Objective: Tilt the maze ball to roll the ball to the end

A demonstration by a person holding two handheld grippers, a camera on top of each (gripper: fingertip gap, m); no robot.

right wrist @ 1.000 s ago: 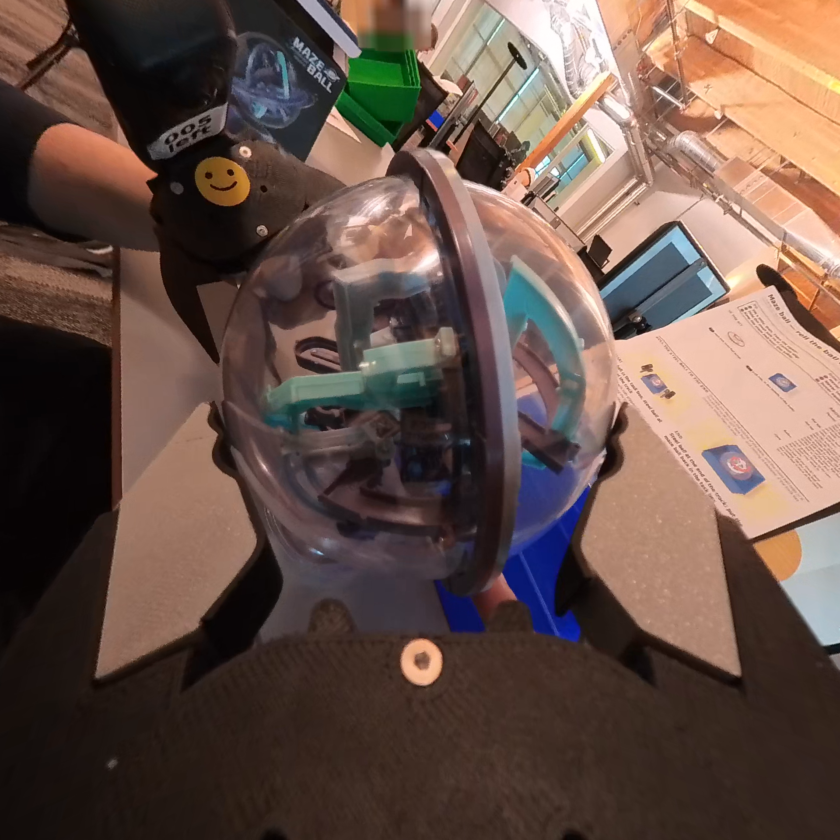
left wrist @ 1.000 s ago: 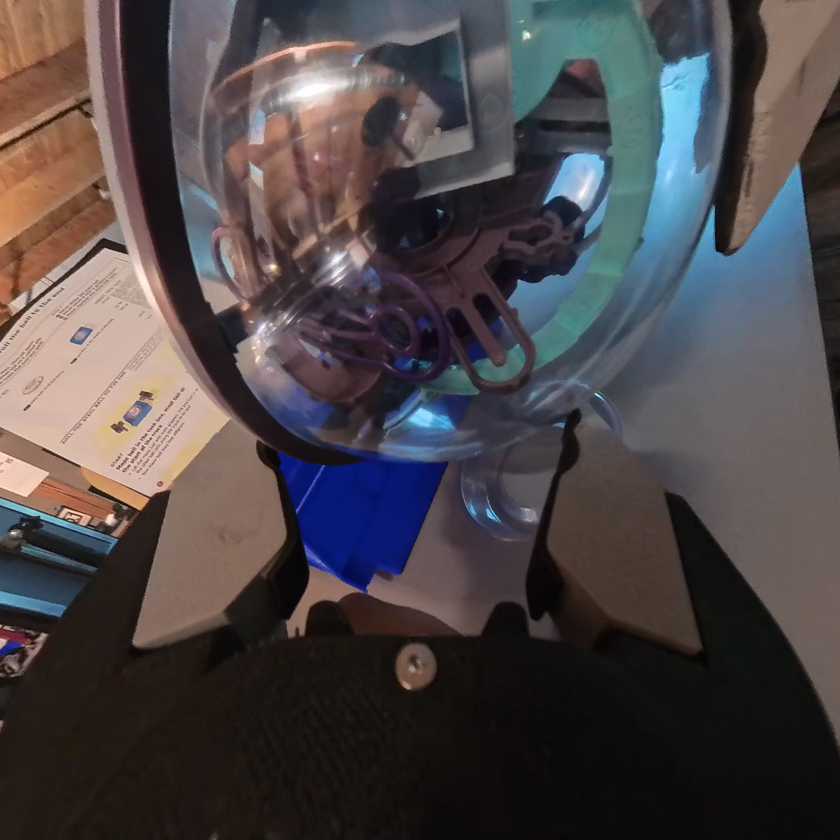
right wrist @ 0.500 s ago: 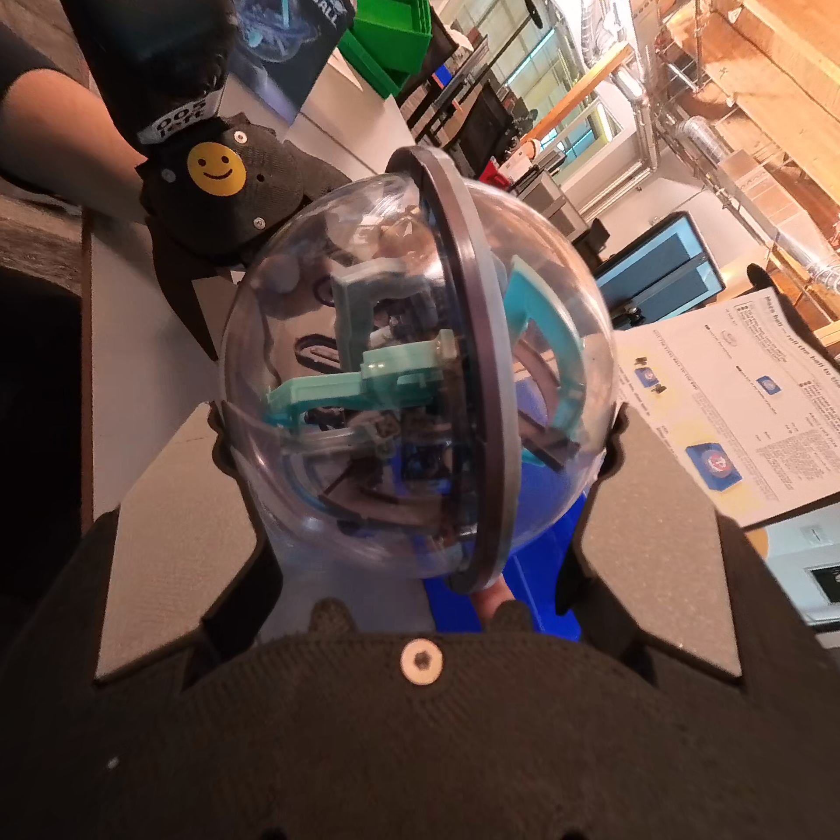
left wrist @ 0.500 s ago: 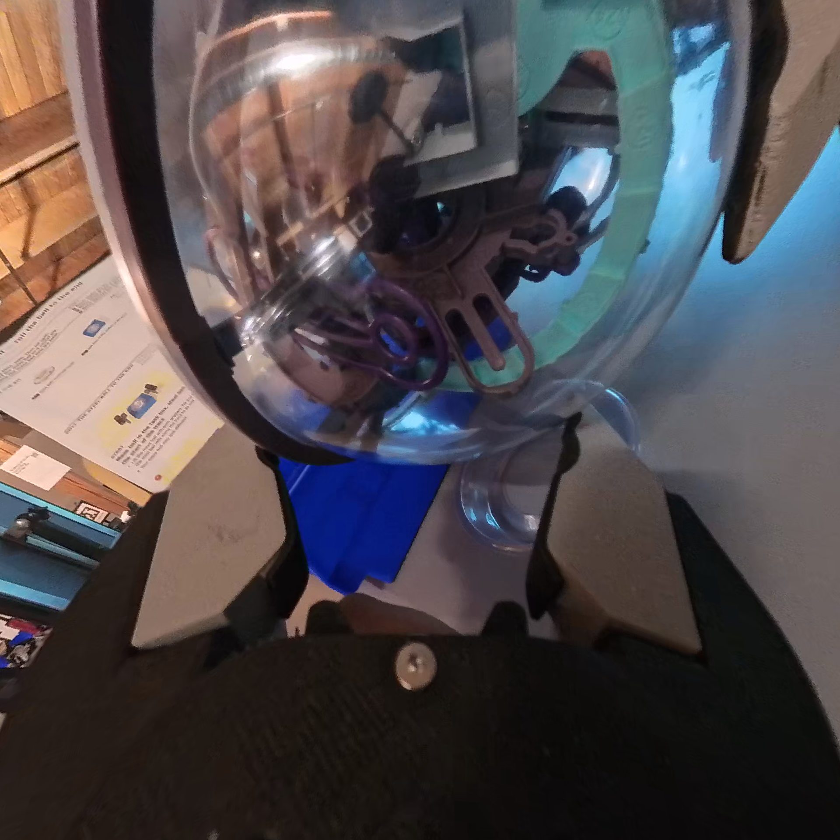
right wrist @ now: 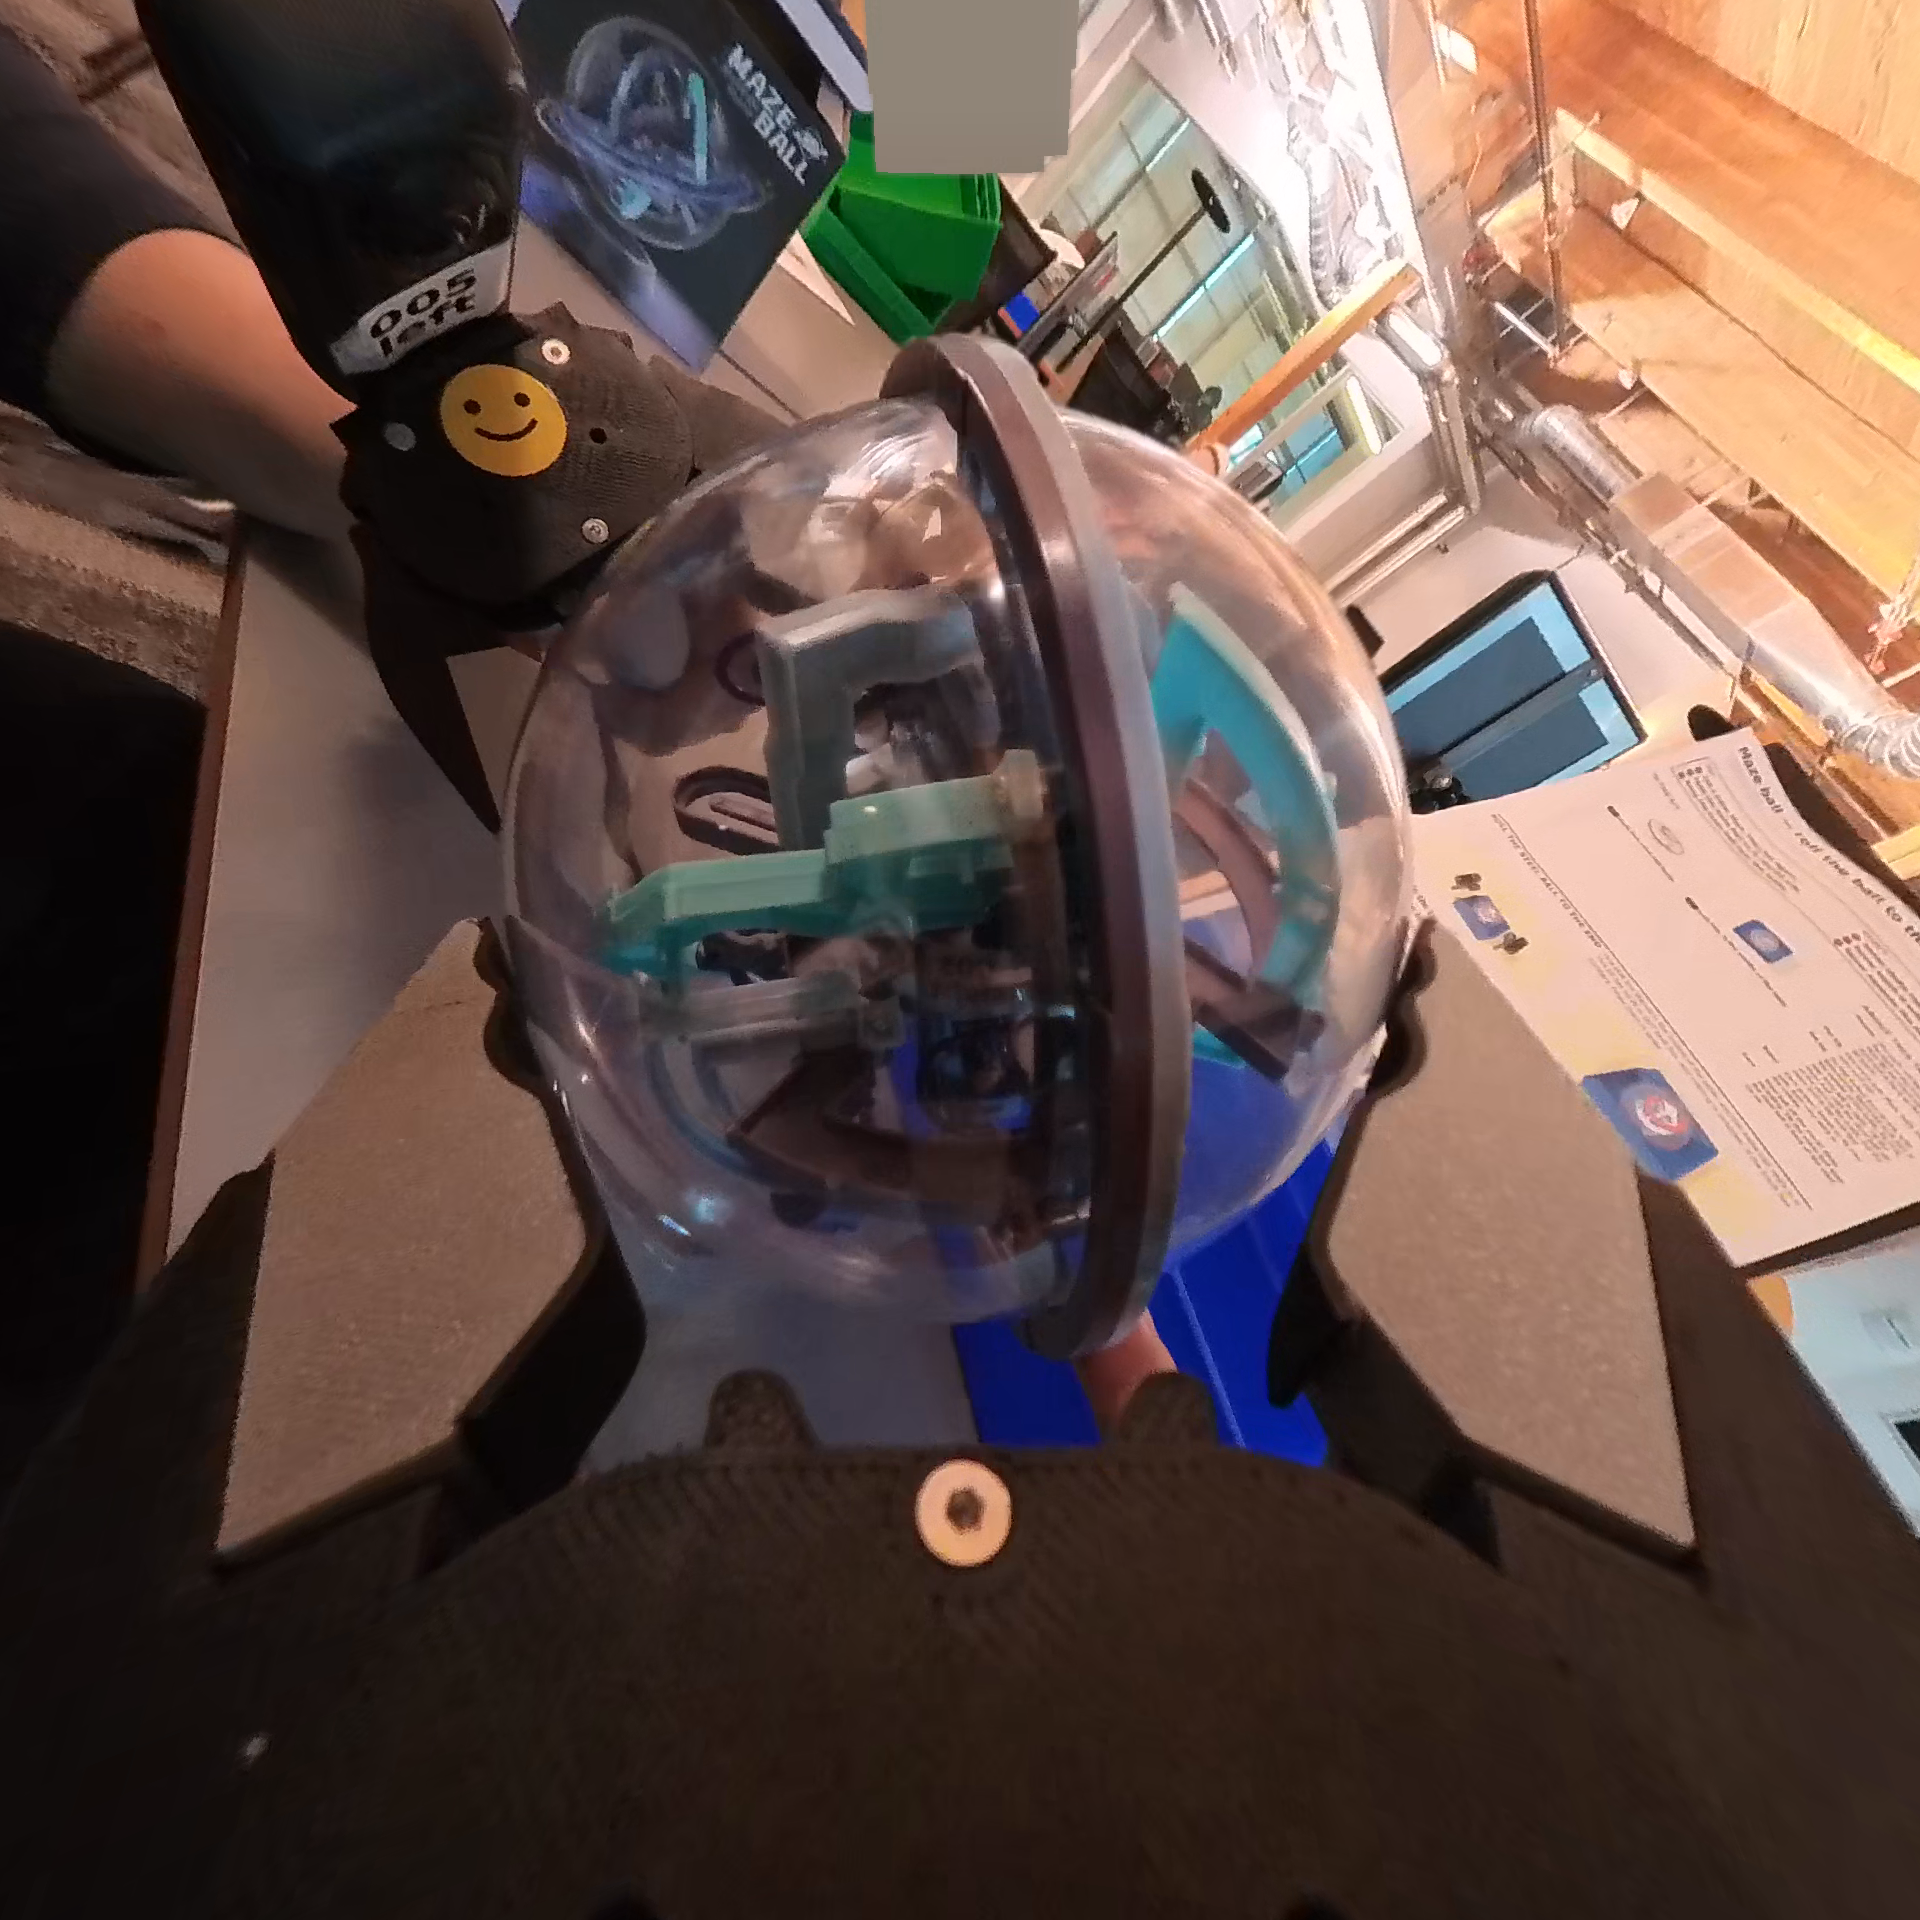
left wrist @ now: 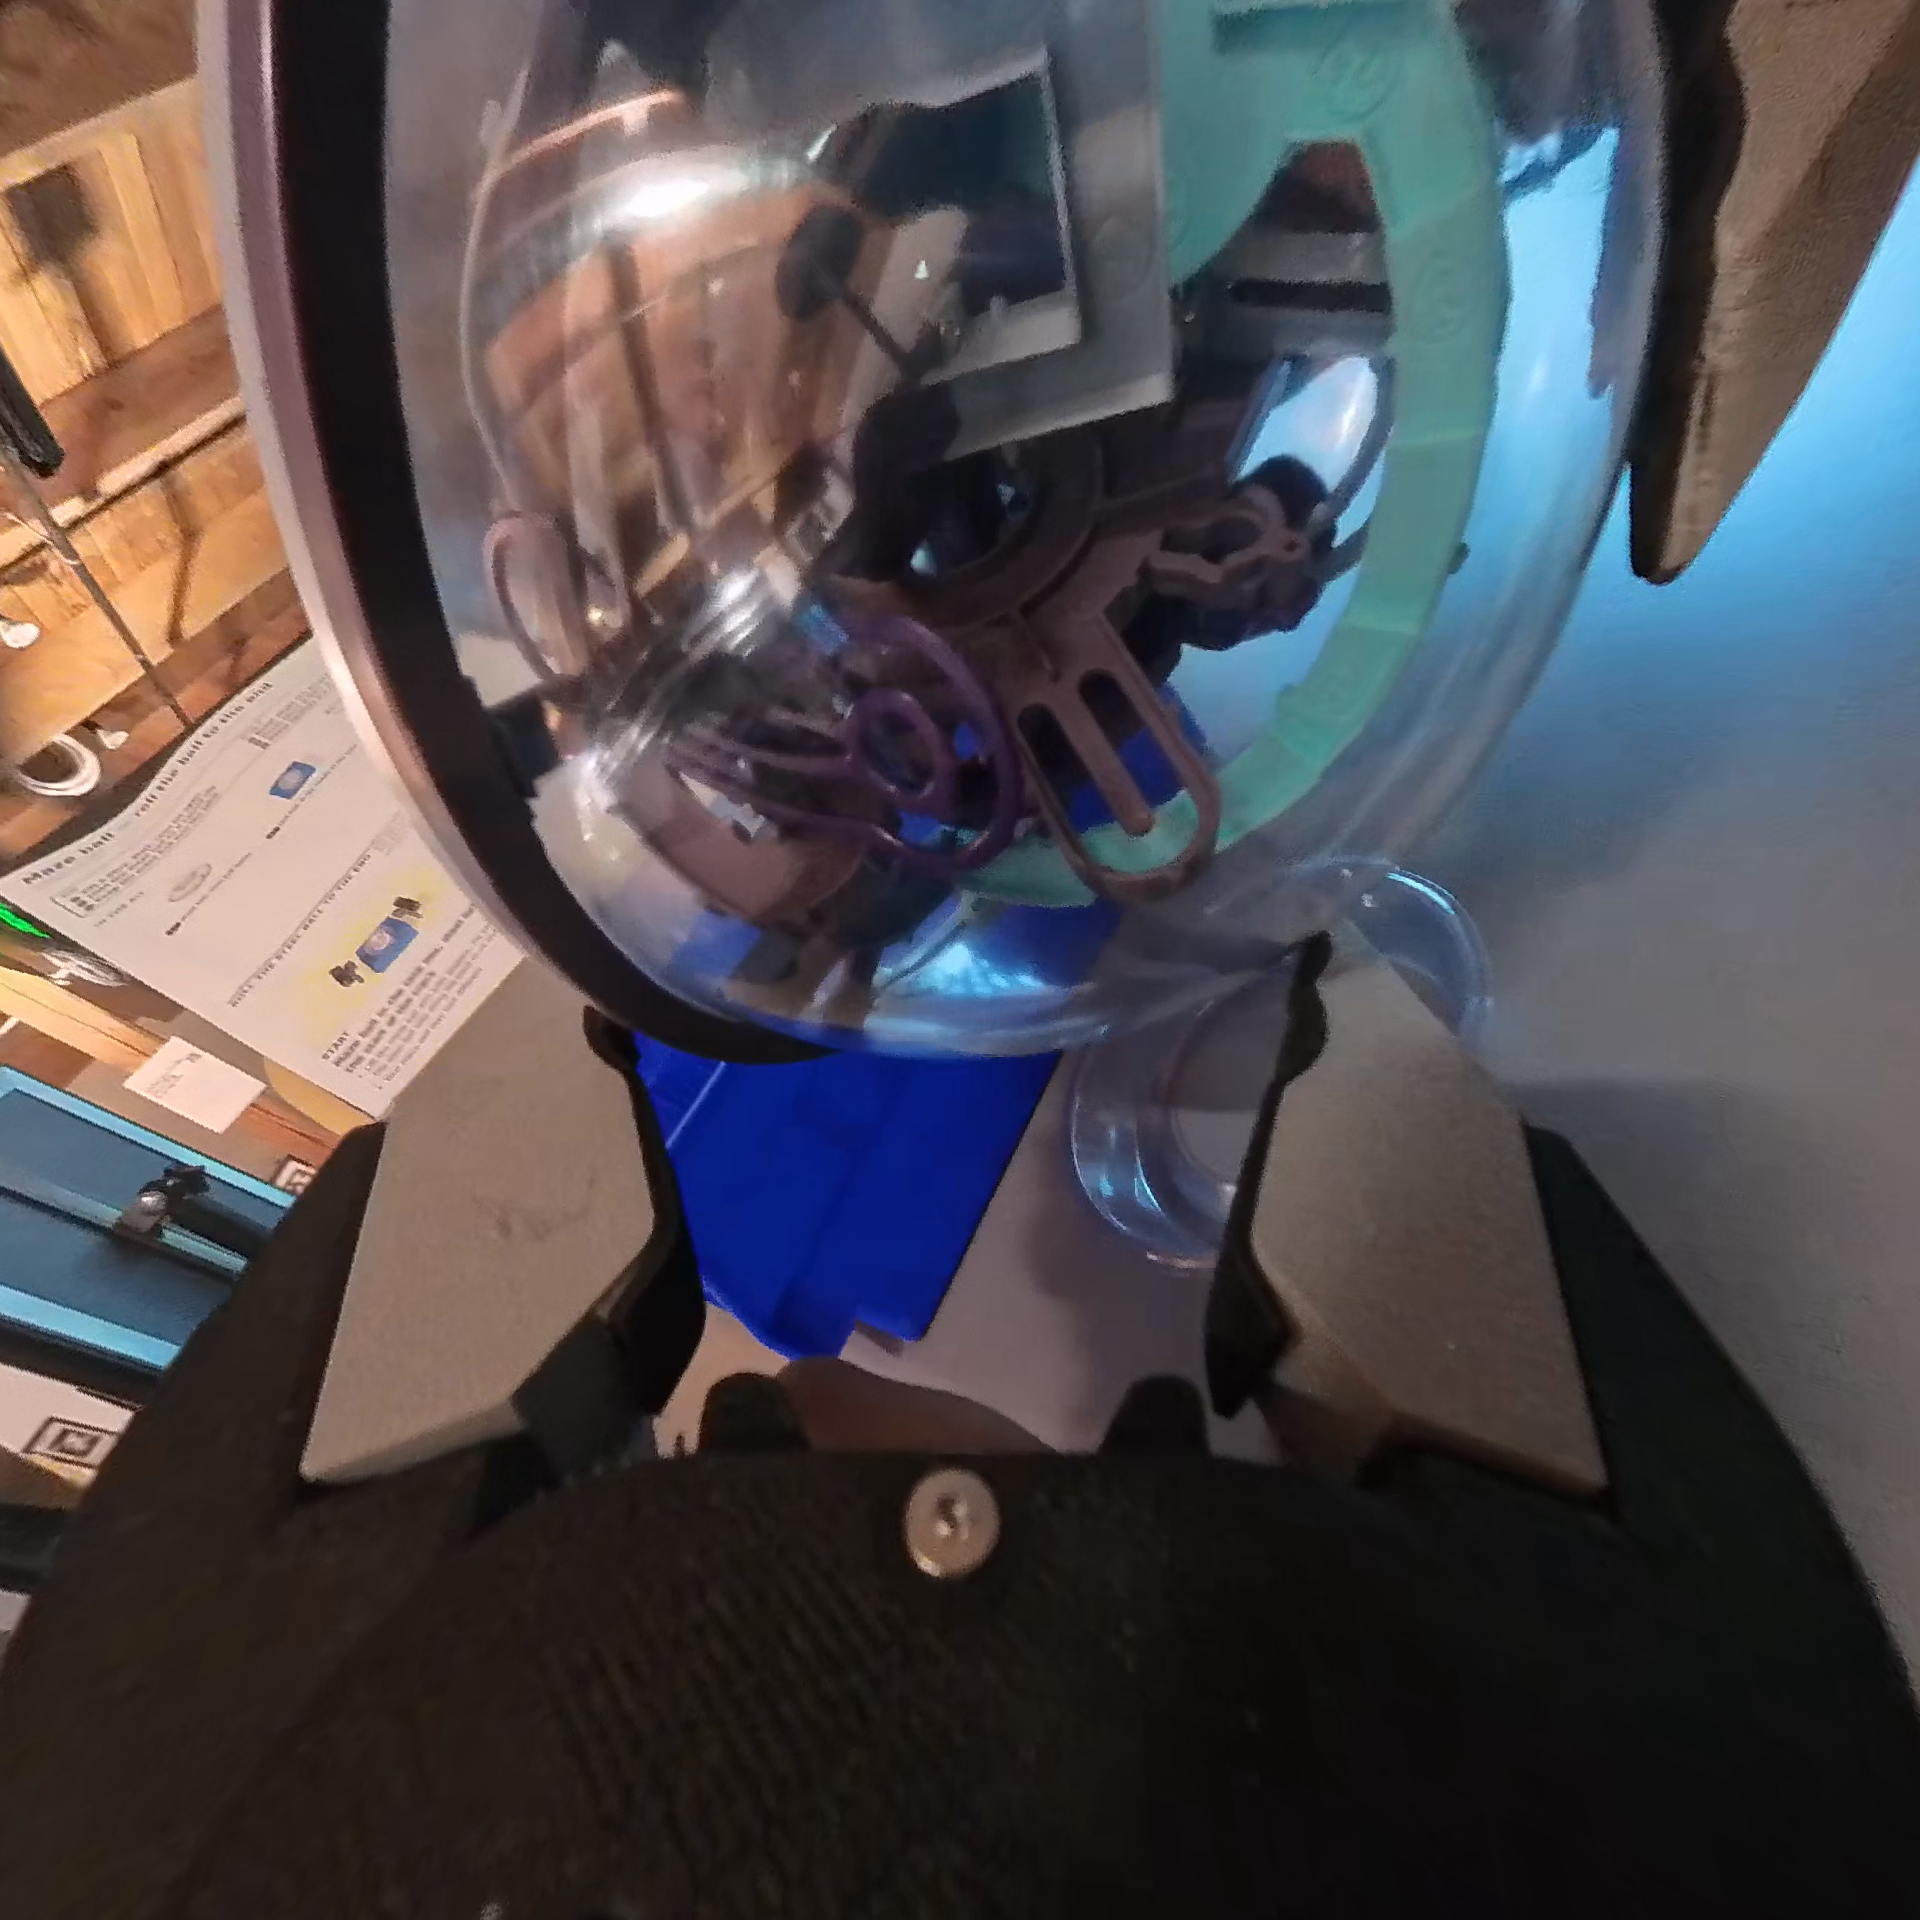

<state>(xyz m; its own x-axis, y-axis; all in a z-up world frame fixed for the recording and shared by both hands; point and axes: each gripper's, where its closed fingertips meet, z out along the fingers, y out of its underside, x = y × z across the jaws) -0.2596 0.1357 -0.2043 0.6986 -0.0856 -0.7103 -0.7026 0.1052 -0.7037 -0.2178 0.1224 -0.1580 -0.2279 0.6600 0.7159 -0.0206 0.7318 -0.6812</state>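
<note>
The maze ball (right wrist: pixel 935 883) is a clear sphere with a dark equator ring and teal, grey and purple tracks inside. It is held in the air above the table. My right gripper (right wrist: pixel 951 935) is shut on it, with one pad pressed on each side. In the left wrist view the maze ball (left wrist: pixel 883 520) fills the top. My left gripper (left wrist: pixel 961 987) is shut on its lower part, with both tips against the shell and the rim. One of the left gripper's fingers (right wrist: pixel 436 717) shows beyond the sphere. I cannot make out the small steel ball inside.
A clear ring stand (left wrist: pixel 1434 935) and a blue box (left wrist: pixel 831 1195) lie on the grey table under the ball. An instruction sheet (right wrist: pixel 1714 987) lies to the right. The dark maze ball carton (right wrist: pixel 675 156) and a green bin (right wrist: pixel 914 229) stand behind. A person's arm (right wrist: pixel 135 343) is at the left.
Both grippers have rocked the maze ball together, and the background has swung one way and partly back. Both grips look unchanged.
</note>
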